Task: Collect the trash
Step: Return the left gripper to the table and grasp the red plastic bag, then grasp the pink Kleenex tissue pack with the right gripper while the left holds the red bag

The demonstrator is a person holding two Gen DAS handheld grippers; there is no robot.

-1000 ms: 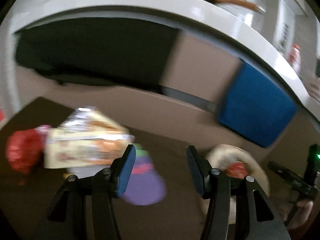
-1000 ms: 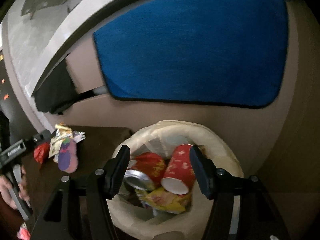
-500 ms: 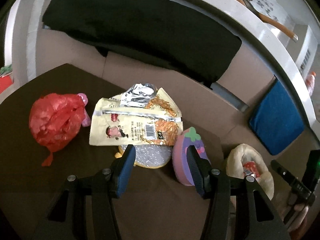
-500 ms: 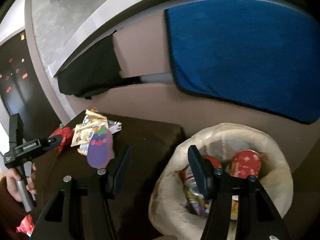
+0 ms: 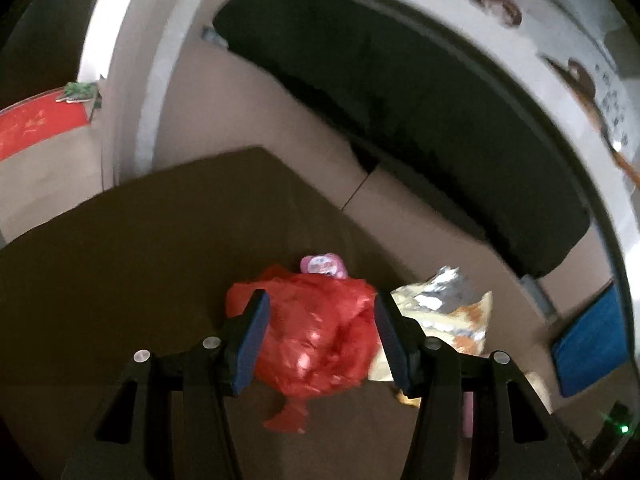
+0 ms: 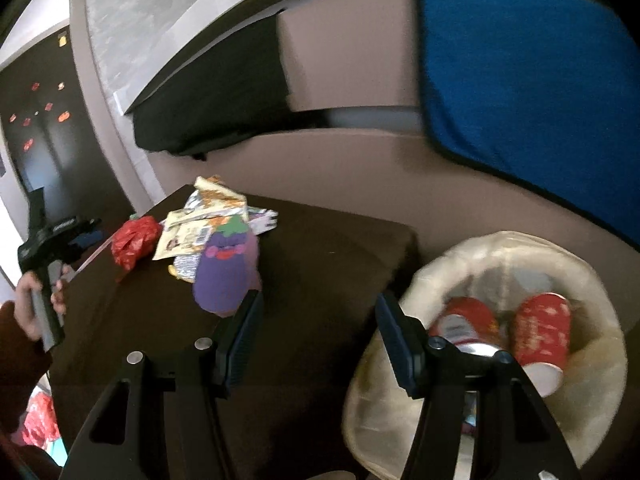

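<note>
A crumpled red plastic bag lies on the dark brown table. My left gripper is open, and the bag shows between its fingers with the pads clear of it. A pink item peeks out behind the bag, and a foil snack wrapper lies to its right. In the right wrist view the left gripper sits just left of the red bag. My right gripper is open and empty above the table's near corner, beside the lined trash bin.
A purple eggplant toy stands by the snack wrappers. The bin holds a red cup and a can. Behind the table are a sofa with a black cushion and a blue cushion. A hand holds the left gripper's handle.
The left gripper swung left from the snack wrapper and eggplant toy to the red bag. The right gripper's view shifted left from over the bin toward the table.
</note>
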